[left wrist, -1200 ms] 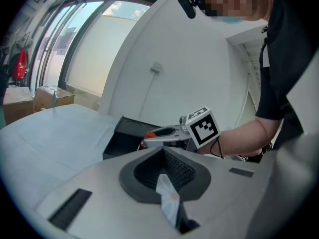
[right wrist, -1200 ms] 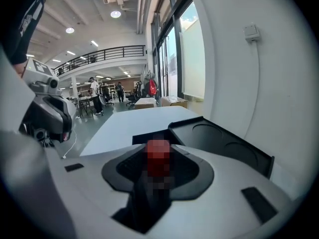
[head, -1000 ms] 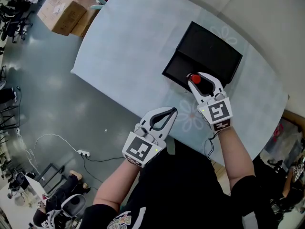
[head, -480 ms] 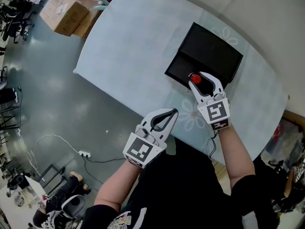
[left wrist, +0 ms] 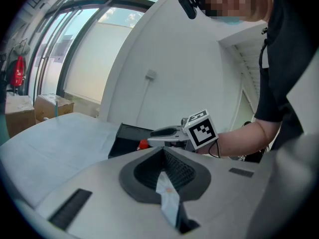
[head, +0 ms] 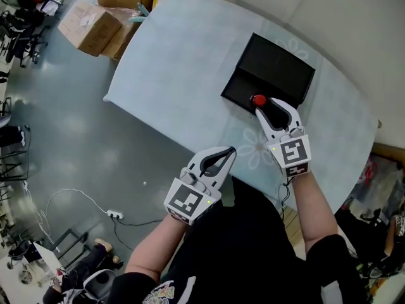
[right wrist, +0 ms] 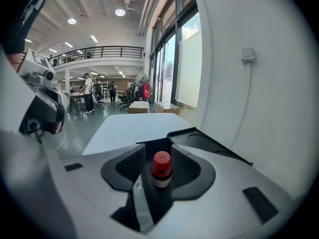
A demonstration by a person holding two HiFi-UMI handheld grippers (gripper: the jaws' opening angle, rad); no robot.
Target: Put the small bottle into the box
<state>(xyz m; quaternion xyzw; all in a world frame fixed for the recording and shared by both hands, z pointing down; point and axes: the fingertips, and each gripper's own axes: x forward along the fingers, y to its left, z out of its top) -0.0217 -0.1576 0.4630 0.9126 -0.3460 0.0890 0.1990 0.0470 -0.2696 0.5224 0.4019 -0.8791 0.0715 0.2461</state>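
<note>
A small bottle with a red cap (head: 258, 100) stands upright at the near part of the open black box (head: 278, 65) on the pale table (head: 183, 62). My right gripper (head: 266, 104) reaches over the box's near edge. Its jaws are opening, with the bottle (right wrist: 161, 168) between them and a gap showing on each side of it. My left gripper (head: 223, 152) hangs at the table's near edge, jaws shut with nothing in them. In the left gripper view the red cap (left wrist: 143, 144) peeks out beside the right gripper (left wrist: 152, 139).
Cardboard boxes (head: 88, 24) stand on the floor past the table's far left corner. A power strip with a cable (head: 114, 215) lies on the grey floor at the left. A white wall runs along the table's right side.
The right gripper's jaws have spread slightly around the bottle, which stays at the box's near part. The left gripper has hardly moved.
</note>
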